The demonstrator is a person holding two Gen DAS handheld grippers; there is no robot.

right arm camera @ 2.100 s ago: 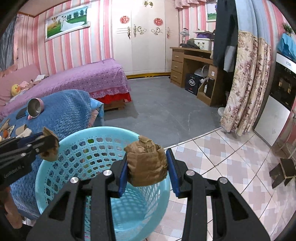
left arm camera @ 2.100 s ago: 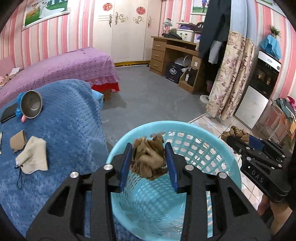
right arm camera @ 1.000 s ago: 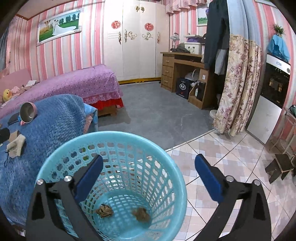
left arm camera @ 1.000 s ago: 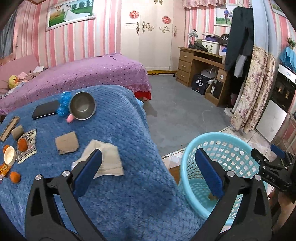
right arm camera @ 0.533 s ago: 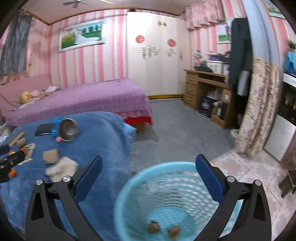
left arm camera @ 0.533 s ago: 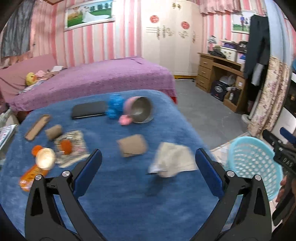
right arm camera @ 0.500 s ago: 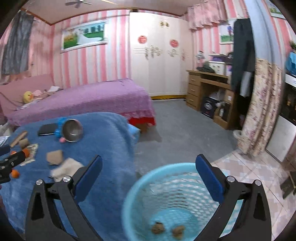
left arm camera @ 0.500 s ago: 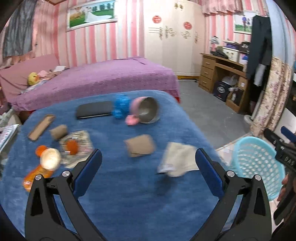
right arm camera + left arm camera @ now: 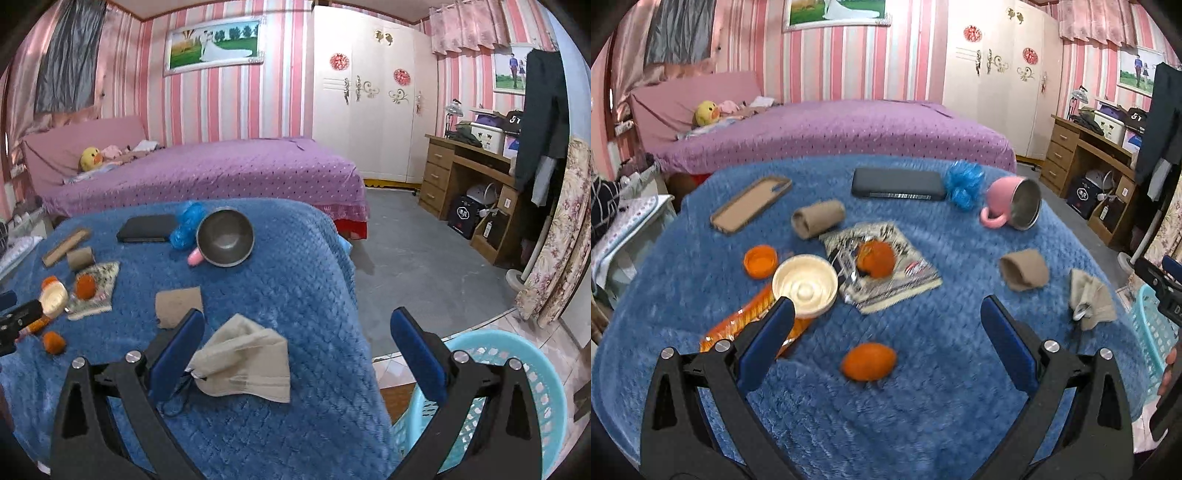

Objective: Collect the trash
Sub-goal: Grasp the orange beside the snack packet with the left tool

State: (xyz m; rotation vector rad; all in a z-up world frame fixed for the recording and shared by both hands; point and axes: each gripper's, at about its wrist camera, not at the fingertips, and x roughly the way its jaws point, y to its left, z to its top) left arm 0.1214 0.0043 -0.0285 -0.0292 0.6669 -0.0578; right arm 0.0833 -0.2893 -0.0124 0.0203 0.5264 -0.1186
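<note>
My left gripper [image 9: 886, 332] is open and empty above the blue blanket [image 9: 923, 406], with an orange peel piece [image 9: 868, 361] between its jaws. A silver wrapper [image 9: 886, 273] with another orange piece, a white lid [image 9: 804, 286], an orange cap [image 9: 760, 261] and an orange packet [image 9: 738, 328] lie ahead. My right gripper [image 9: 297, 343] is open and empty over the blanket's right edge, near a beige cloth [image 9: 243, 365] and a brown paper scrap [image 9: 179, 301]. The light blue basket [image 9: 532, 398] stands on the floor at lower right.
A pink steel-lined cup [image 9: 1012, 208] lies on its side beside a blue scrubber [image 9: 964, 181], a black case [image 9: 897, 184], a cardboard roll [image 9: 818, 218] and a brown phone case [image 9: 751, 208]. A purple bed [image 9: 221, 166] stands behind, a wooden desk [image 9: 480, 184] at right.
Both grippers dropped brown crumpled paper into the basket, opened, and swung left over the blue blanket. The left one has moved farther left, over the orange peel and wrapper.
</note>
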